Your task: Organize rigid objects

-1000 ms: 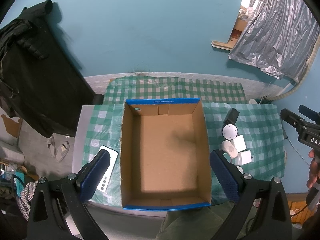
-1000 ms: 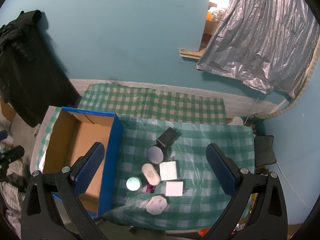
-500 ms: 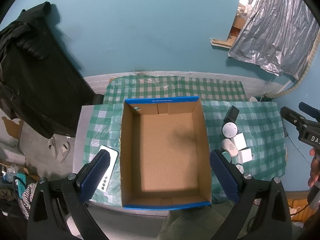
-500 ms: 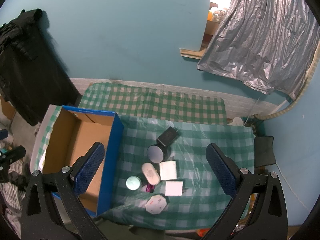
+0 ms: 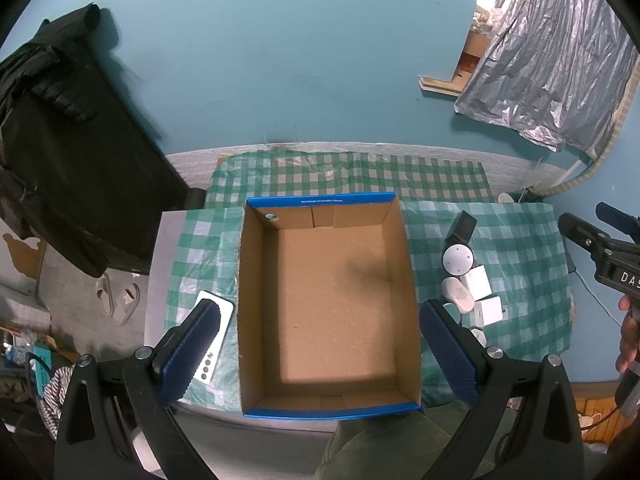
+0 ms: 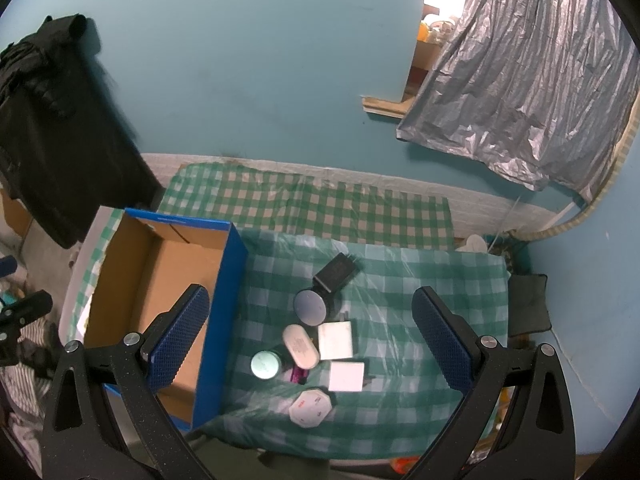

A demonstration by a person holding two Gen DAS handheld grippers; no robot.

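Inside, the blue-sided cardboard box (image 5: 328, 304) is bare brown.

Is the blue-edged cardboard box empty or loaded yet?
Empty. The blue-edged cardboard box shows only its bare brown floor; the small items still lie on the green checked cloth.

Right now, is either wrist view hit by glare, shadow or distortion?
Left wrist: a shadow covers most of the cardboard box floor, and fisheye bending curves the edges. Right wrist: the window is blown out, but the small items stay sharp.
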